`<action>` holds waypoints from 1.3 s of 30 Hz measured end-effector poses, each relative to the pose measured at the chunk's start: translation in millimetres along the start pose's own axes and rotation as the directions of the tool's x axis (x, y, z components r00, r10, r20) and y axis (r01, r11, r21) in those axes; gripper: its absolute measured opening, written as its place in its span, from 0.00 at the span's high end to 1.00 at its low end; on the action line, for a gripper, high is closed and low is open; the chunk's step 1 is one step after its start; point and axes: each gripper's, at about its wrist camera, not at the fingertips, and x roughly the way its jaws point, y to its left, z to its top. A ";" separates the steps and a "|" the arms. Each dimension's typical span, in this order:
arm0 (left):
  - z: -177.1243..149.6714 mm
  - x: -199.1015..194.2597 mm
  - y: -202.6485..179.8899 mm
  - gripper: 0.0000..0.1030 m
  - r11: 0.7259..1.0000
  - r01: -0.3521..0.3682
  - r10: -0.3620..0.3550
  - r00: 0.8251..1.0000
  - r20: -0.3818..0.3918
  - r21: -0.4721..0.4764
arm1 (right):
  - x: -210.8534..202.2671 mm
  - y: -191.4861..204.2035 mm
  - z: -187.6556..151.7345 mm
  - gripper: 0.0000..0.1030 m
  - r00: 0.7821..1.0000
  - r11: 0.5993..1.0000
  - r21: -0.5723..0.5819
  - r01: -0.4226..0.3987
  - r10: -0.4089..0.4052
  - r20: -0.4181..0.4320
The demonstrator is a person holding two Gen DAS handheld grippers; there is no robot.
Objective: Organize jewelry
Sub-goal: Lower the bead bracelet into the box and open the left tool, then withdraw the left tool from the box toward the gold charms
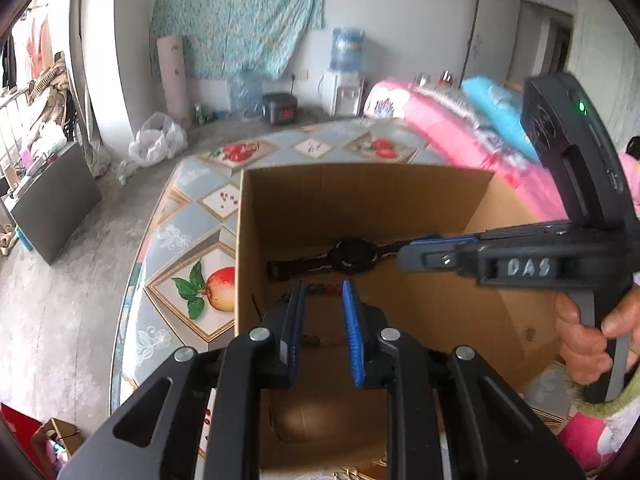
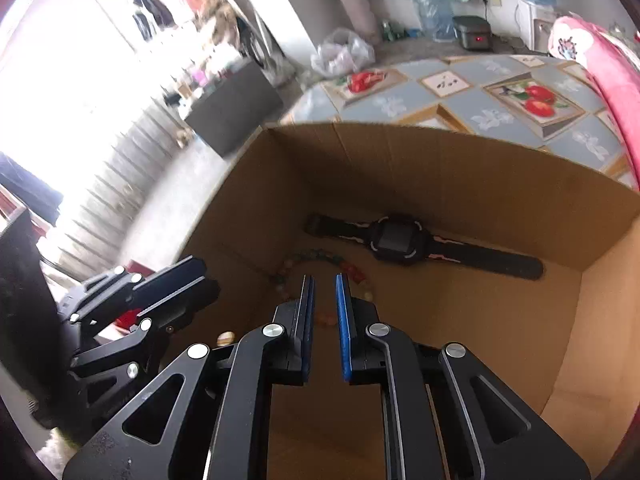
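Observation:
An open cardboard box (image 1: 360,200) (image 2: 440,168) stands on the table. On its floor lie a black wristwatch (image 1: 352,258) (image 2: 394,240) and, nearer to me, a bracelet of coloured beads (image 1: 320,290) (image 2: 316,256). My left gripper (image 1: 324,292) hangs over the bracelet, slightly open, with beads showing through the gap below and nothing pinched. My right gripper (image 2: 324,280) is also over the bracelet, its blue pads a narrow gap apart and gripping nothing. In the left wrist view the right gripper (image 1: 400,254) reaches in from the right, just above the watch strap.
The table wears a fruit-patterned cloth (image 1: 200,240) (image 2: 500,92). A hand (image 1: 588,340) grips the right tool's handle. The left tool's black frame (image 2: 160,296) sits at the box's left wall. Pink bedding (image 1: 440,128) lies behind the box; a plastic bag (image 1: 158,144) is on the floor.

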 end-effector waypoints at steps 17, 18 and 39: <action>-118.1 -75.0 -2.1 0.60 0.995 0.090 -0.085 0.991 0.100 -0.046 | -96.3 24.1 -145.5 0.79 0.961 0.986 -0.129 -0.103 0.132 0.242; -125.5 -68.1 -5.8 0.60 0.995 0.091 -0.088 0.993 0.077 -0.042 | -89.5 24.5 -154.0 0.79 0.968 0.987 -0.123 -0.101 0.126 0.217; -154.5 8.8 -26.1 0.67 0.960 0.118 -0.080 0.985 -0.155 0.253 | -32.6 24.2 -192.3 0.79 0.977 0.975 -0.077 -0.211 0.213 0.024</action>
